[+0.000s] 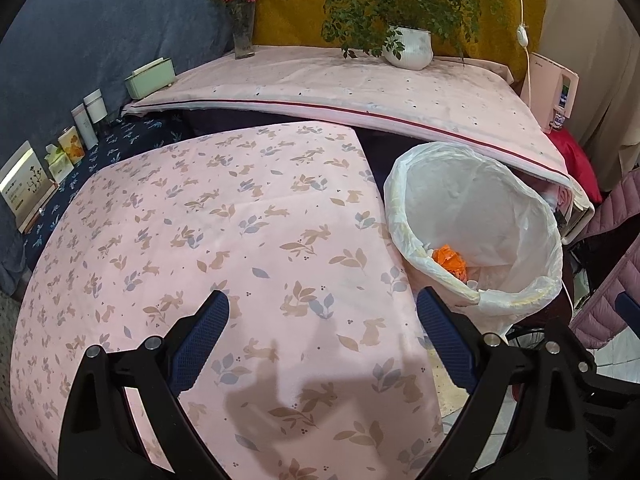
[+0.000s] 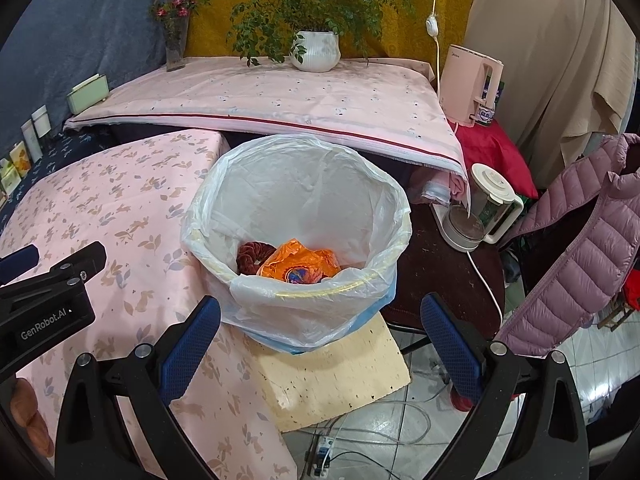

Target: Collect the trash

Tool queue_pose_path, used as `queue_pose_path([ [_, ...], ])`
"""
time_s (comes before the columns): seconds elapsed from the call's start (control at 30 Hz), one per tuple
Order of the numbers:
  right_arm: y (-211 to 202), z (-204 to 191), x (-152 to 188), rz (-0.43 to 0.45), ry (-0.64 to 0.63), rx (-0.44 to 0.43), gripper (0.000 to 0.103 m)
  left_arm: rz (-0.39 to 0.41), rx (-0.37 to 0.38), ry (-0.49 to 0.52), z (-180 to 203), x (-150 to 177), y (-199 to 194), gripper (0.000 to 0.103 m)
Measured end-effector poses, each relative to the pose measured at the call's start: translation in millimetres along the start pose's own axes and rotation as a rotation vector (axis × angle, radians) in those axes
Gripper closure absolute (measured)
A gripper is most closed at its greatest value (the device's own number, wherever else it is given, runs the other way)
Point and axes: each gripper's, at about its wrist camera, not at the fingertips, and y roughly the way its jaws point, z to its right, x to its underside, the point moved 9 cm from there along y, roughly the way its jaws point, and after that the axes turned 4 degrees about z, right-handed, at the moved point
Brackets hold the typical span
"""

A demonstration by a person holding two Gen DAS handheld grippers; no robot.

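Blue-padded fingers of the left tongs [image 1: 323,312] stand wide apart with nothing between them, hovering over the pink rabbit-print cloth of the table [image 1: 224,216]. Their shadow falls on the cloth just ahead of the camera. That cloth lies bare from the tongs up to its far edge, and its right edge runs down beside the trash bin [image 1: 476,224], which stands just off the table's corner.

From the right wrist, the right tongs [image 2: 320,316] are equally wide and hold nothing, poised above the near rim of the trash bin [image 2: 296,216]. The bin's white liner [image 2: 312,312] is folded over the rim and hangs down its outer wall. Inside lie an orange wrapper [image 2: 300,266] and a dark red crumpled item [image 2: 252,254] whose nature is hard to make out; the bin's bottom is hidden. The bin rests on a pale foam block [image 2: 340,368], whose near corner juts over the tiled floor. At the left of that view the left tongs' black body enters over the table, its fingers cut off.

Behind the bin a second, higher table [image 2: 260,96] overhangs, carrying a potted plant [image 2: 316,50] and a flower vase [image 2: 175,40]. A glass kettle [image 2: 484,208] and a puffy mauve jacket [image 2: 580,248] crowd the bin's right side.
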Motion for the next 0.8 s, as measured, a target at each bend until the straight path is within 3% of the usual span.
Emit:
queue_pose_path([
  [0.8, 0.9, 4.0, 3.2, -0.002, 0.005, 0.004, 0.007, -0.014, 0.022, -0.007, 6.3, 3.6, 0.4, 0.013],
])
